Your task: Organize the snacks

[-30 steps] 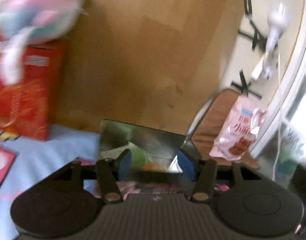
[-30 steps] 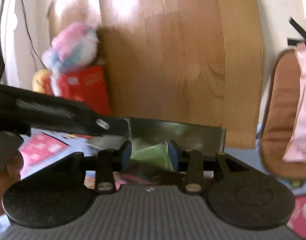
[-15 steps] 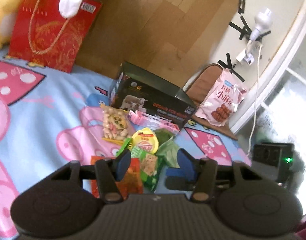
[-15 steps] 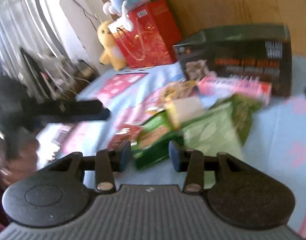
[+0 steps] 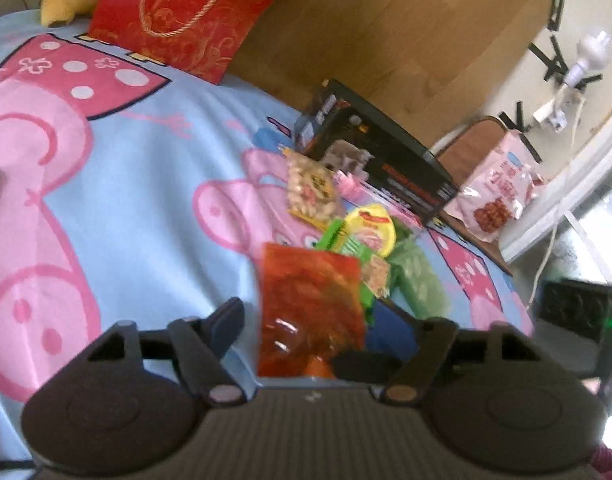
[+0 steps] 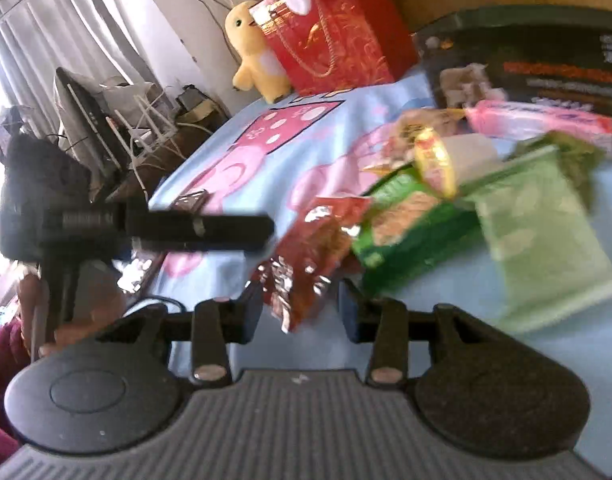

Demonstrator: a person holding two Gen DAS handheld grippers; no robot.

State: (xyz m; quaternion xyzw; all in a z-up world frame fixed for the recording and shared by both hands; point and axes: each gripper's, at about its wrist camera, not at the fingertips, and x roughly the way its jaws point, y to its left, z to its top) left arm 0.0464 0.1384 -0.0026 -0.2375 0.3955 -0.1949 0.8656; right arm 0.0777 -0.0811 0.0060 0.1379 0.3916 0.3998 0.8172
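A pile of snacks lies on a blue cartoon-pig sheet in front of a dark open box (image 5: 390, 156) (image 6: 546, 60). The pile holds a red-orange packet (image 5: 312, 304) (image 6: 310, 248), a green packet (image 6: 410, 224), a pale green pouch (image 5: 418, 276) (image 6: 542, 232), a yellow-lidded cup (image 5: 372, 224) (image 6: 434, 160), a peanut bag (image 5: 312, 194) and a pink bar (image 6: 542, 124). My left gripper (image 5: 324, 332) is open around the near end of the red packet. My right gripper (image 6: 299, 306) is open at that packet's corner. The left gripper's body (image 6: 165, 226) shows in the right wrist view.
A red gift bag (image 5: 185, 12) (image 6: 334, 36) and a yellow plush chick (image 6: 253, 52) stand at the wooden headboard. A pink snack bag (image 5: 494, 196) rests on a brown chair beyond the bed's edge. A cluttered desk (image 6: 117, 120) stands to the left.
Both grippers pulled back from the box, swung down to the snack pile and moved closer. The left jaws opened wider around the red packet.
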